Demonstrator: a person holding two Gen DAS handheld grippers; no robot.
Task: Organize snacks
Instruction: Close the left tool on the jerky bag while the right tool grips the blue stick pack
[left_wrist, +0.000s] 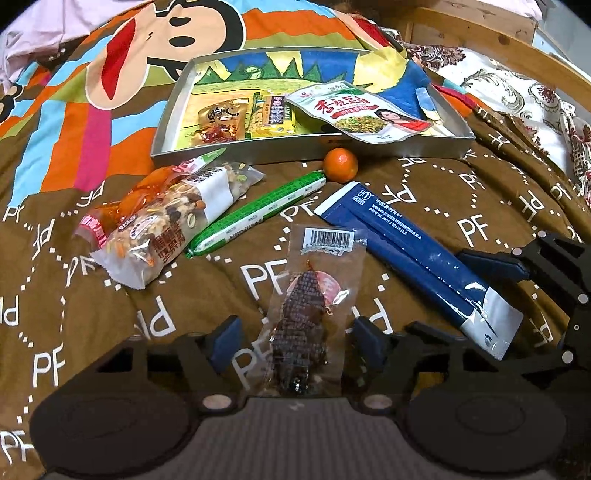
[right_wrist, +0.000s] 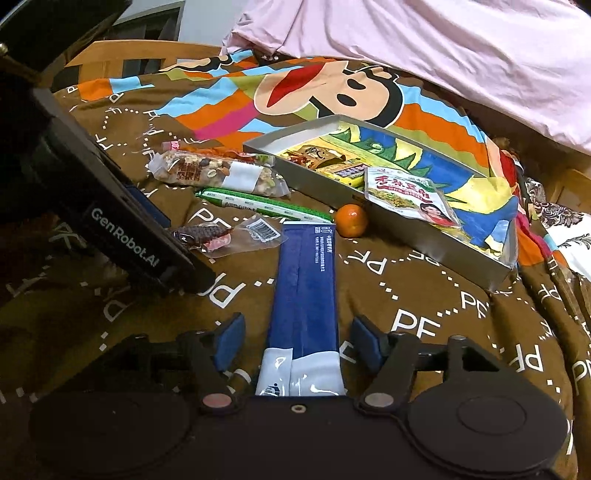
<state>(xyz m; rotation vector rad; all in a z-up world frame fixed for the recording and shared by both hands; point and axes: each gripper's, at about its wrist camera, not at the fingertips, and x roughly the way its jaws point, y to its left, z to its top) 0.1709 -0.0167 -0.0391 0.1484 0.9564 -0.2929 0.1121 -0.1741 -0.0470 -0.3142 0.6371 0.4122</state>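
Straddling a clear plastic packet of dark dried meat (left_wrist: 301, 314), the left gripper (left_wrist: 295, 341) has its jaws spread wide, blue pads on either side of the packet without touching it. The right gripper (right_wrist: 295, 341) likewise stands wide open, a long dark-blue and white snack pouch (right_wrist: 304, 299) lying between its jaws, gripped by neither. Both packets rest on the brown printed bedspread (left_wrist: 424, 184). Beyond the left jaws lie a green sausage stick (left_wrist: 258, 212), a clear bag of mixed nuts (left_wrist: 173, 221) and a small orange tangerine (left_wrist: 341, 165), which sits just beside the near wall of a shallow grey cardboard tray (left_wrist: 369, 147). Inside the tray lie a white and green snack pouch (left_wrist: 354, 114) and two smaller yellow packets (left_wrist: 243, 120).
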